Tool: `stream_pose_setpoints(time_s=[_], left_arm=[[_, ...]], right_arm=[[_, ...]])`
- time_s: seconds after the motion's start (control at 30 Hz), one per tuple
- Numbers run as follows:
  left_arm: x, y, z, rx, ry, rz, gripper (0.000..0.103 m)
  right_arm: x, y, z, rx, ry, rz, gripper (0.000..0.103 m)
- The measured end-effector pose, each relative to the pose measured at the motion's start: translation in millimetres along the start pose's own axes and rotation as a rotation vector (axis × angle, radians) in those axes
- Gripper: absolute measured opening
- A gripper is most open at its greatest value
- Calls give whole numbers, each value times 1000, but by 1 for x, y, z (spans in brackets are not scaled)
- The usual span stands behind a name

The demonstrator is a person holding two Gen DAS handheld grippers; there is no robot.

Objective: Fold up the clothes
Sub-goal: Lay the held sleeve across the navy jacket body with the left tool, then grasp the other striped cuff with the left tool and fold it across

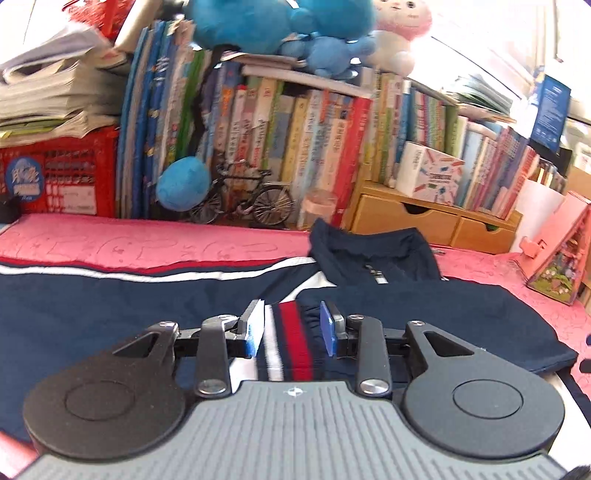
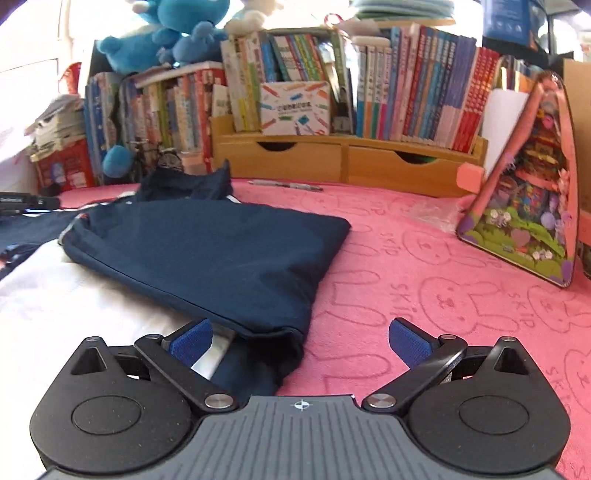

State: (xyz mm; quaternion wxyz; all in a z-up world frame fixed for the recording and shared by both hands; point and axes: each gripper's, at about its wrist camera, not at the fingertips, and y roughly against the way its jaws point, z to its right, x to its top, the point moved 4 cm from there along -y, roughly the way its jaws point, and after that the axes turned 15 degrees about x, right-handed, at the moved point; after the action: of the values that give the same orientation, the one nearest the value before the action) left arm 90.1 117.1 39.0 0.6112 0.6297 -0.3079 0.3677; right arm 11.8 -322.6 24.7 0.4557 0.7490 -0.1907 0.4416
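Observation:
A navy jacket [image 1: 110,306] with red and white stripes lies spread on the pink mat [image 1: 147,243]. Its collar stands up at the back. My left gripper [image 1: 291,328] is open, its blue pads on either side of a striped band of the jacket, gripping nothing. In the right wrist view the jacket's right side [image 2: 221,251] is folded over the white lining [image 2: 74,306]. My right gripper [image 2: 299,339] is wide open at the folded corner, with the left pad [image 2: 192,339] over the fabric edge and the right pad over the mat [image 2: 443,295].
Rows of books [image 1: 295,129], blue plush toys [image 1: 258,26], a model bicycle [image 1: 243,199] and a wooden drawer unit [image 2: 351,162] line the back. A pink toy house [image 2: 524,206] stands at the right. A pen [image 2: 288,184] lies on the mat. A red crate [image 1: 59,173] is at the left.

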Motion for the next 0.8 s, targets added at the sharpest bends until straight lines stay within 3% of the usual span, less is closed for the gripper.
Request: stream_pose_setpoints(time_s=[0.07, 0.2, 0.37, 0.47, 0.53, 0.63, 0.8], left_arm=[[-6, -6, 13, 4, -48, -9, 53], [-17, -18, 39, 13, -145, -28, 52], [-24, -17, 62, 69, -295, -20, 55], [-20, 5, 50, 18, -260, 1, 63], [-14, 26, 23, -38, -170, 8, 73], [-6, 51, -33, 8, -63, 30, 77], [-13, 66, -176, 363, 167, 20, 75]], right_arm=[[13, -4, -17, 71, 8, 44, 103], [31, -28, -33, 156, -54, 76, 103], [20, -70, -33, 110, -154, -41, 103], [13, -74, -47, 95, -120, -56, 103], [14, -70, -58, 117, -82, -40, 103], [22, -71, -74, 135, -41, -27, 103], [33, -94, -107, 182, 4, -25, 103]])
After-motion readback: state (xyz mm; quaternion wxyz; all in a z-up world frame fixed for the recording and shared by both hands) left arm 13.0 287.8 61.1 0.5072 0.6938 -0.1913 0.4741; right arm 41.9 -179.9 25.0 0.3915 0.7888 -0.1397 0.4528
